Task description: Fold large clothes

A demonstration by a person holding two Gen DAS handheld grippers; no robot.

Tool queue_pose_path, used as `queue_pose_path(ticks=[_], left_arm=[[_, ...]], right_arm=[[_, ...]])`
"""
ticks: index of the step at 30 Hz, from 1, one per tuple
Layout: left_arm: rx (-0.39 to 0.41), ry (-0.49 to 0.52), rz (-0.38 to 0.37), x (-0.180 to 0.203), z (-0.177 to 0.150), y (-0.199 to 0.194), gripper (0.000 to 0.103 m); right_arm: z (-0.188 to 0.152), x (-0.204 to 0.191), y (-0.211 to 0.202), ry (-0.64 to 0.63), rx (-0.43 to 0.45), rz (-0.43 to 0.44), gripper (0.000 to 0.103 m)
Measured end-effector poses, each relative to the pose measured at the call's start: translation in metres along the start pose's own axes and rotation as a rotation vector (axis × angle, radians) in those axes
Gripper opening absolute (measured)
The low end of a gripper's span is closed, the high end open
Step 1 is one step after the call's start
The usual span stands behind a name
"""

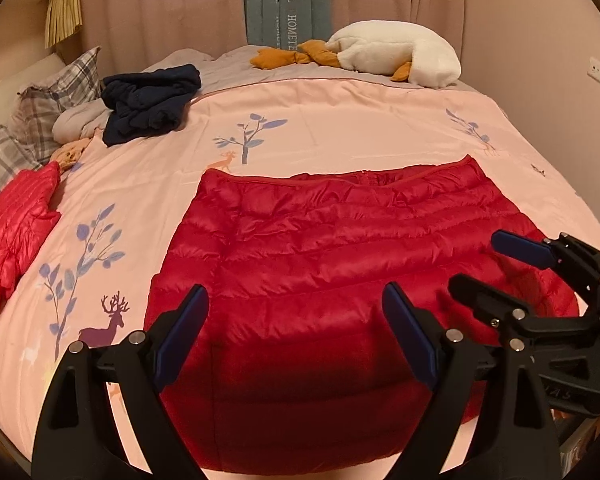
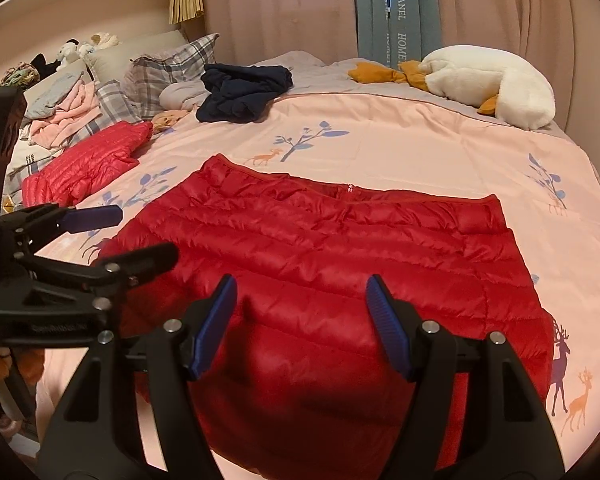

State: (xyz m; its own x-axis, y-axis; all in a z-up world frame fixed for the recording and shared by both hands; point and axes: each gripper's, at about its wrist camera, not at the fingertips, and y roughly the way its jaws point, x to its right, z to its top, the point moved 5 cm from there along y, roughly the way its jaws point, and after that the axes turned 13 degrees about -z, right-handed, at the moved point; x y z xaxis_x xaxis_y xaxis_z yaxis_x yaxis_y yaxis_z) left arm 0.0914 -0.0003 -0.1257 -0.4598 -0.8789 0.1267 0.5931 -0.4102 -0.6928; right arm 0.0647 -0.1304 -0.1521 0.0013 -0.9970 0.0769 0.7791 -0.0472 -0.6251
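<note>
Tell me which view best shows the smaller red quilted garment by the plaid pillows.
Right wrist view: the smaller red quilted garment lies whole beside the plaid pillows. The left wrist view squeezes it against the frame's left edge, partly cropped.

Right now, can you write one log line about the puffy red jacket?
garment: puffy red quilted jacket flat on pink bedspread | left gripper: open, empty | right gripper: open, empty

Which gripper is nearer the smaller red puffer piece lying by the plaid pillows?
Left. The left gripper hangs over the big red jacket's edge on the small red piece's side; the right gripper sits over the opposite side.
</note>
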Motion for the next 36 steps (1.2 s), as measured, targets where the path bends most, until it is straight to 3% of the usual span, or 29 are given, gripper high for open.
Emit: queue_pose_path(ticks=[15, 23, 27, 31, 36], left_arm=[[-0.035, 0.001, -0.009, 0.002, -0.005, 0.019, 0.088], [-0.089, 0.03, 0.044, -0.008, -0.021, 0.034, 0.089], [-0.102, -0.027, 0.041, -0.032, -0.039, 0.032, 0.099], [-0.108, -0.084, 0.062, -0.059, -0.051, 0.024, 0.1], [-0.103, -0.169, 0.076, -0.089, -0.047, 0.013, 0.1]], right_arm=[[-0.006, 0.005, 0.013, 0.004, -0.033, -0.021, 0.069], [-0.022, 0.02, 0.024, 0.005, -0.071, -0.073, 0.069], [-0.035, 0.043, 0.022, 0.019, -0.08, -0.107, 0.07], [-0.048, 0.088, 0.018, 0.114, -0.119, -0.14, 0.07], [-0.053, 0.145, 0.013, 0.218, -0.147, -0.276, 0.071]])
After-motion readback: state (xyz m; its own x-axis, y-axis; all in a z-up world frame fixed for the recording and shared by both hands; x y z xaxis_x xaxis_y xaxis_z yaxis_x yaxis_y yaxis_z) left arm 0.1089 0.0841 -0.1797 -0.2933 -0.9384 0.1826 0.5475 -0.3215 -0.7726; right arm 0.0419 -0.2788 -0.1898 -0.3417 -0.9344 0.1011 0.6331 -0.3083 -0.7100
